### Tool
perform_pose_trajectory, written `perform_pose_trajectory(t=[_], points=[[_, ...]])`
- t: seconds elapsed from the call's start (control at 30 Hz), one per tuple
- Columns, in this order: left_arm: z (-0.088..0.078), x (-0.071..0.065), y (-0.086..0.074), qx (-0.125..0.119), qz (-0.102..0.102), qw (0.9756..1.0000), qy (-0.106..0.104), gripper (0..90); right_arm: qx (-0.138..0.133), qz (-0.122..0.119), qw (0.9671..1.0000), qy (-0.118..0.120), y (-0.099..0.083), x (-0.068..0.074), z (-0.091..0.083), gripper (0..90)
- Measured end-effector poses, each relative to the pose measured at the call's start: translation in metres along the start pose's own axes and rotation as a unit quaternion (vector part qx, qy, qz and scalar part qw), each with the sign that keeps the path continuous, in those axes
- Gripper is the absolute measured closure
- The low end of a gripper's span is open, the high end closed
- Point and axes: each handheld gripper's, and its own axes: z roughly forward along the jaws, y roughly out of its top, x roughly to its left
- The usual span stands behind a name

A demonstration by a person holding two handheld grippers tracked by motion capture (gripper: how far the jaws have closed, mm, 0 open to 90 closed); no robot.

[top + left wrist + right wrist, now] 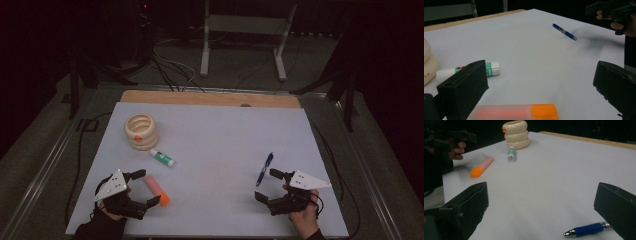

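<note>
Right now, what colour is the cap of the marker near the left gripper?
Orange; the marker body is pinkish-red. It shows best in the left gripper view.

The tabletop [215, 150] is covered in a pale, bluish white sheet, with a light wood strip along its far edge. The highlighter [156, 190] has a pink body and an orange cap. The pen [264, 169] is blue with a silver tip. The glue stick [162, 157] is white with a green label and perhaps a small red mark. The ringed holder [141, 131] is cream with an orange spot. Each gripper, left [142, 188] and right [266, 184], is black with a light grey plate.
</note>
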Motion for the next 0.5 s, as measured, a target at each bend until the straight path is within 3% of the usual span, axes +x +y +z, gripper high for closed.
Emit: perform_pose_trajectory(t=[0.23,0.5], points=[[-0.0002,-0.0014,0.0000,0.005,0.005,0.9999,-0.010,0.0,0.021,0.001,0.9996,0.018,0.0016,-0.0020,0.0004,0.0],[0.0005,-0.0036,0.0003,0.011,0.009,0.9997,-0.022,0.0,0.012,-0.024,0.9996,-0.001,-0.0002,0.0034,0.0032,0.0]])
